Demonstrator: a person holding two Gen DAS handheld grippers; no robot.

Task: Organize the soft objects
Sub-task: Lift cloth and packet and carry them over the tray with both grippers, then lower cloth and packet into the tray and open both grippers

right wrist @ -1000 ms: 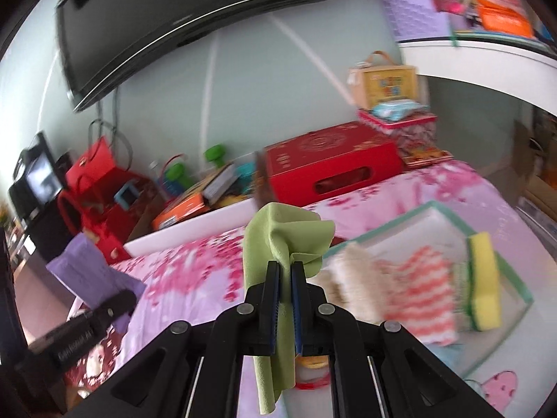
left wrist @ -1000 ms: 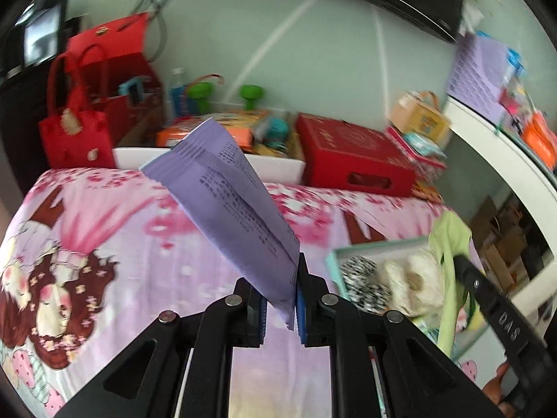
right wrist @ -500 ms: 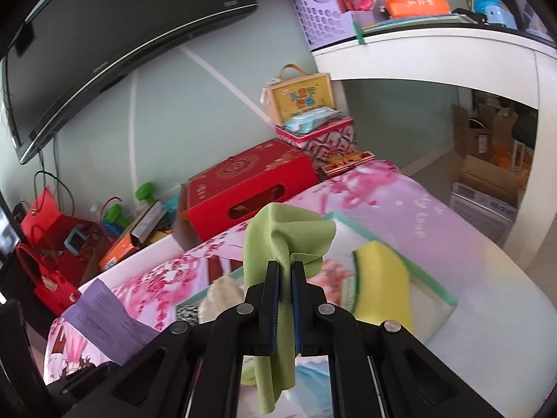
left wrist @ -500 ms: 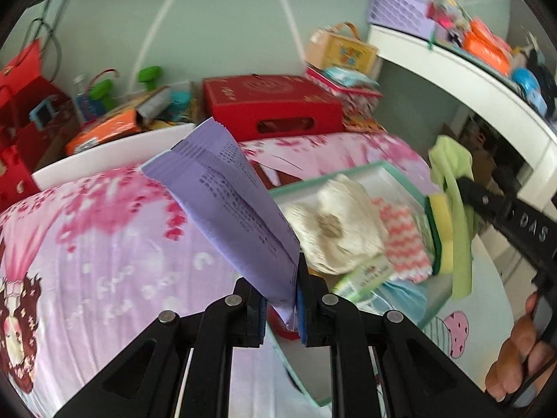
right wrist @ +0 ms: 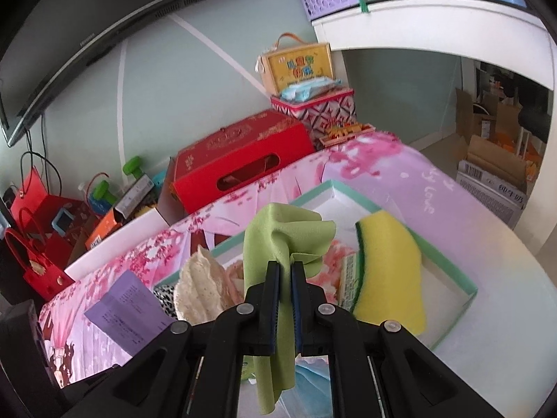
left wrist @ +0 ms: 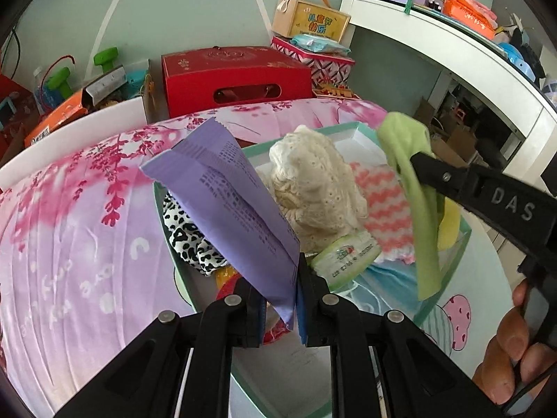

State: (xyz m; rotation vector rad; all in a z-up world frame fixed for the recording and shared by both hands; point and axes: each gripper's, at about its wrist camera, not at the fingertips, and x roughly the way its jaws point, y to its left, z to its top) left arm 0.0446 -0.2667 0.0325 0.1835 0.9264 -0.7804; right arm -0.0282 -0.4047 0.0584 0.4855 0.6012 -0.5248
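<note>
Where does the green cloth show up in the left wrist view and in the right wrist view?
Left wrist view: the green cloth hangs at right, pinched by the right tool, over the box's right side.
Right wrist view: the green cloth is at centre, clamped in the same tool and draping below.
Shared landmark: the red gift box beyond the bed.

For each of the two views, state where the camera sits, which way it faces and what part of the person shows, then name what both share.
Left wrist: sits on the left claw, faces down over the tray; holds a purple packet; a hand shows.
Right wrist: sits on the right claw, faces the tray; holds a green cloth; no body shows.
Shared: tray, packet, cloth, cream lace fabric.
</note>
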